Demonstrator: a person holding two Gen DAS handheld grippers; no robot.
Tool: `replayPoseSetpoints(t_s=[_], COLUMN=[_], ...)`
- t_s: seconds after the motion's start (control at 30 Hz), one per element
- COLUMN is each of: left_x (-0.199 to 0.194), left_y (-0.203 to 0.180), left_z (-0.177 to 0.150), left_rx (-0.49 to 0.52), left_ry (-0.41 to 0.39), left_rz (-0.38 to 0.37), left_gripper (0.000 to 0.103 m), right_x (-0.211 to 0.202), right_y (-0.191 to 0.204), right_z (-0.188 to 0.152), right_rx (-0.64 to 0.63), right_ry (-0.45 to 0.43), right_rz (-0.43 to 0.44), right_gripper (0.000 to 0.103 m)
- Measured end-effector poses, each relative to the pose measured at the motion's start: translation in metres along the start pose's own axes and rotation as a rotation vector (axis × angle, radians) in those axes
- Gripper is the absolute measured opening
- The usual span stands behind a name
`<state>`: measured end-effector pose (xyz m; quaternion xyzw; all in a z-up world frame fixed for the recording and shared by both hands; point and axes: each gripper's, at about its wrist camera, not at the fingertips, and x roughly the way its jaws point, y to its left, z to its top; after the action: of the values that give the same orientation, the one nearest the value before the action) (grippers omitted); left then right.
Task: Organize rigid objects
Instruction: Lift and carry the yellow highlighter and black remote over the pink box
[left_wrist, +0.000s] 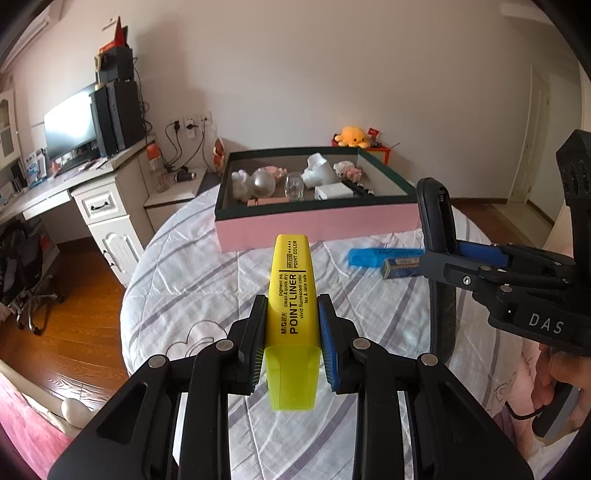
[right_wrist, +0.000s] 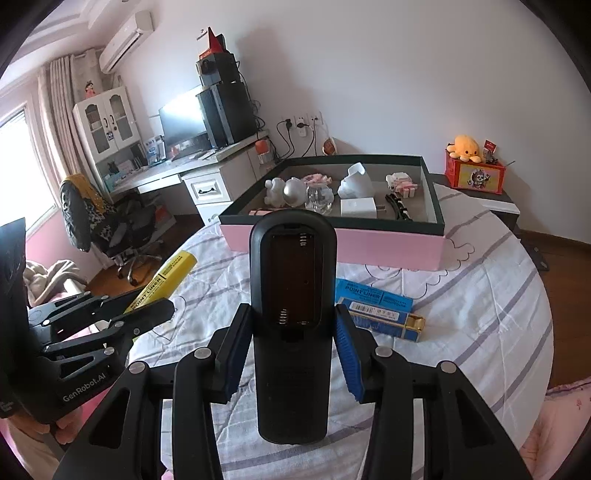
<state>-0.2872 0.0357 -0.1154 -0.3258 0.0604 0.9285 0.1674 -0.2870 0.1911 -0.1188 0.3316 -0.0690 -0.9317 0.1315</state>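
My left gripper (left_wrist: 292, 314) is shut on a yellow highlighter (left_wrist: 292, 291) and holds it above the bed; it also shows in the right wrist view (right_wrist: 170, 277). My right gripper (right_wrist: 291, 339) is shut on a black remote control (right_wrist: 291, 295) with its battery bay open, held above the bed; it also shows in the left wrist view (left_wrist: 439, 229). A pink box with a dark green rim (left_wrist: 317, 225) stands farther back and holds several small items. A blue highlighter (left_wrist: 384, 255) and a small blue-and-gold box (right_wrist: 384, 321) lie on the bedspread in front of the pink box.
The bed has a white quilt with grey stripes (left_wrist: 192, 288). A white desk (left_wrist: 110, 206) with a monitor and a black tower stands at the left. An office chair (right_wrist: 110, 225) is beside it. A red box with an orange plush (right_wrist: 474, 171) is at the back right.
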Motion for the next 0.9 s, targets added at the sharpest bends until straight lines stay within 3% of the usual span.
replayPoseSetpoints(t_s=[0.5,0.9], left_x=[0.008,0.065], left_y=[-0.004,0.005], left_z=[0.054,0.128], left_rx=[0.030,0.056], left_ry=[-0.062,-0.061], left_rz=[-0.027,-0.046], left_gripper=[0.027,0.027], right_x=[-0.002,0.032], right_y=[-0.010,-0.049], right_z=[0.042,0.113], right_rx=[-0.042,-0.086], right_ry=[-0.036,-0.032], right_rz=[0.001,-0.067], right_gripper=[0.045,0.045])
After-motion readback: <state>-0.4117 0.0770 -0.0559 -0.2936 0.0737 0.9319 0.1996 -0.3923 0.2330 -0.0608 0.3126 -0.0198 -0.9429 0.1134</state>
